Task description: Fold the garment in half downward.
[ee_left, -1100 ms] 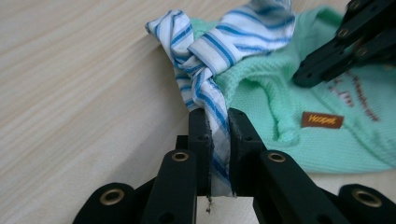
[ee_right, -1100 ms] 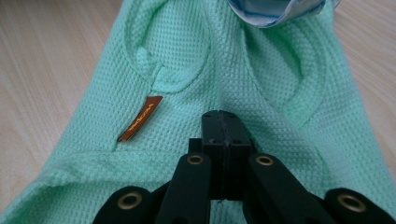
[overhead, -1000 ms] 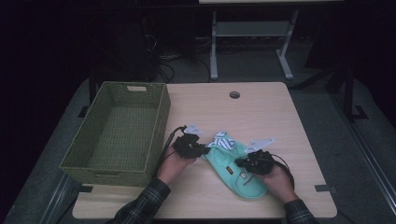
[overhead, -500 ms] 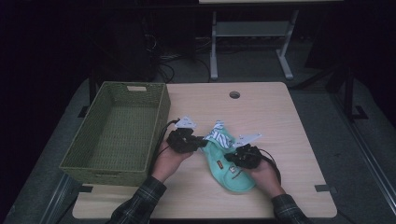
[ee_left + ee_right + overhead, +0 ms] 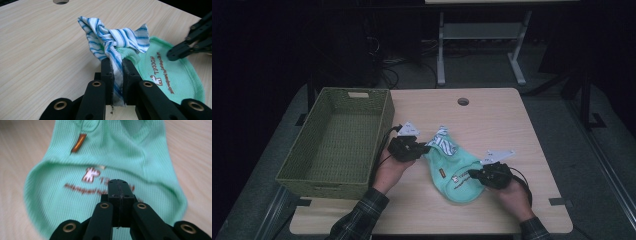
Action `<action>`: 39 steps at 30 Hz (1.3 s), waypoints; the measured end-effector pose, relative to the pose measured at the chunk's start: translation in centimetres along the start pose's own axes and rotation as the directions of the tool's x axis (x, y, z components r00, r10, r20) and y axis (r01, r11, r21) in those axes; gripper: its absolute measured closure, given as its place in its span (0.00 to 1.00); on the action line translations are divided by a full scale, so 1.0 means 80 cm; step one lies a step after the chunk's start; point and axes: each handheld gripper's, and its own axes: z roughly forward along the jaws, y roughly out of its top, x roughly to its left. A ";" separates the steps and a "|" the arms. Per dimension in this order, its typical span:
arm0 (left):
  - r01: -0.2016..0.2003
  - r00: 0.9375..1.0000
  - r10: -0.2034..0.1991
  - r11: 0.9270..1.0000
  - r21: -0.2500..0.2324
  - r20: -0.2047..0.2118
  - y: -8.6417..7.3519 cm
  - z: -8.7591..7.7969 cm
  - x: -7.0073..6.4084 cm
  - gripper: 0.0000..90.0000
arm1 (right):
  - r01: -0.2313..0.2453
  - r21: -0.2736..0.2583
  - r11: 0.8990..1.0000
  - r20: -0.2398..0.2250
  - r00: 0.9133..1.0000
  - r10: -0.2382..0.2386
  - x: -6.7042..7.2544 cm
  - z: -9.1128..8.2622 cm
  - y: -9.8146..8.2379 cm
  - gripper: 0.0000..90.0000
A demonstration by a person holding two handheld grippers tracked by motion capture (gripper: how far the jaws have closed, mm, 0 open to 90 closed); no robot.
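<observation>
Up close, the left tongs point(image 5: 117, 72) were clamped on a blue-and-white striped cloth point(image 5: 113, 40), a strip of it pinched between the two black jaws and the rest bunched above them. The right tongs point(image 5: 120, 191) had their jaws pressed together, tips low over the mint-green garment point(image 5: 110, 157); whether they nipped any fabric could not be made out. From above, the left hand point(image 5: 388, 170) reached forward beside the woven basket point(image 5: 294, 165), its tongs pointing right toward the striped end. The right hand point(image 5: 512, 195) came in from the bottom right, its tongs aimed left at the garment's near edge. The garment lay flat on the table point(image 5: 492, 120) between both hands. The brown lettering printed on it was blurred, and both plaid sleeves were cut off by the frame's lower edge.
</observation>
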 end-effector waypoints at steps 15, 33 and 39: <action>-0.002 1.000 0.002 1.000 -0.005 -0.023 0.001 -0.003 0.001 0.90 | -0.024 0.054 0.998 0.001 1.000 0.024 0.007 -0.006 -0.028 1.00; -0.040 0.999 0.040 0.999 -0.033 0.020 0.013 -0.012 -0.018 0.90 | -0.004 0.053 0.999 0.003 1.000 0.004 0.009 0.003 -0.019 1.00; -0.048 0.998 0.049 0.998 -0.037 0.048 0.015 -0.008 -0.029 0.90 | 0.003 0.055 0.998 0.002 1.000 -0.003 0.009 0.006 -0.016 1.00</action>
